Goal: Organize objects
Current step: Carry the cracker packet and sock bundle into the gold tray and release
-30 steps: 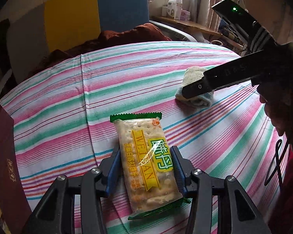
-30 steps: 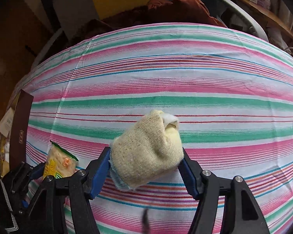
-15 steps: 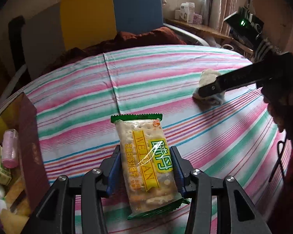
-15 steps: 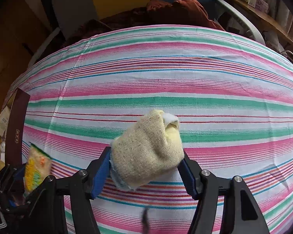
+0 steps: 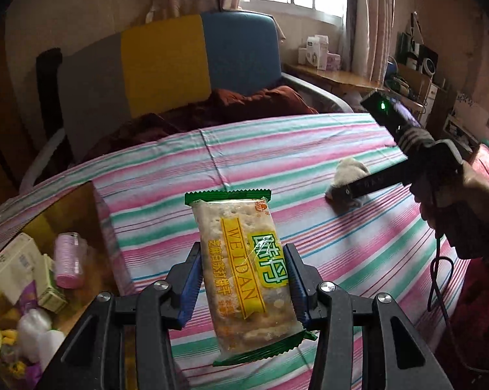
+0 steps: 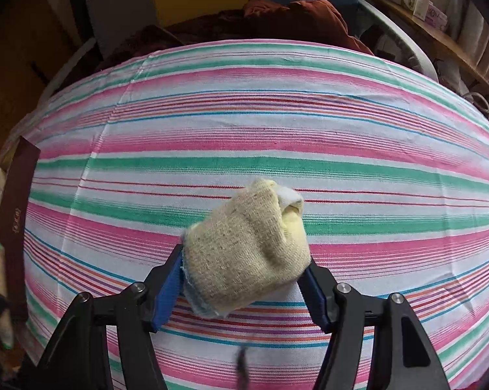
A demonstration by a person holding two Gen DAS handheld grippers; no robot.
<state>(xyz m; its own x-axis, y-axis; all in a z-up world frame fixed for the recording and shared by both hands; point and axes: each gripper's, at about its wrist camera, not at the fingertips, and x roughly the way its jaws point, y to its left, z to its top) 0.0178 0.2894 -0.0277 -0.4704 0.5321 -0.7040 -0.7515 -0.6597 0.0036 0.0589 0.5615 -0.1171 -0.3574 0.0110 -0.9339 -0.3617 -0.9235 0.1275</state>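
My left gripper [image 5: 244, 276] is shut on a cracker packet [image 5: 244, 266] with green ends and a yellow label, held above the striped tablecloth [image 5: 309, 149]. A dark red box [image 5: 91, 227] stands open at the left, holding a pink bottle [image 5: 69, 260] and several small packs. My right gripper [image 6: 244, 279] is shut on a rolled beige sock [image 6: 247, 253], low over the cloth. It also shows in the left wrist view [image 5: 348, 175], at the right.
A chair [image 5: 166, 61] with grey, yellow and blue panels and a brown cloth [image 5: 244, 104] stand behind the table. A shelf [image 5: 328, 74] with small boxes is at the back right. The box's dark side [image 6: 17, 221] shows at the left in the right wrist view.
My left gripper has risen and swung left with the cracker packet, bringing the open box into view. The right gripper has stayed put with the sock.
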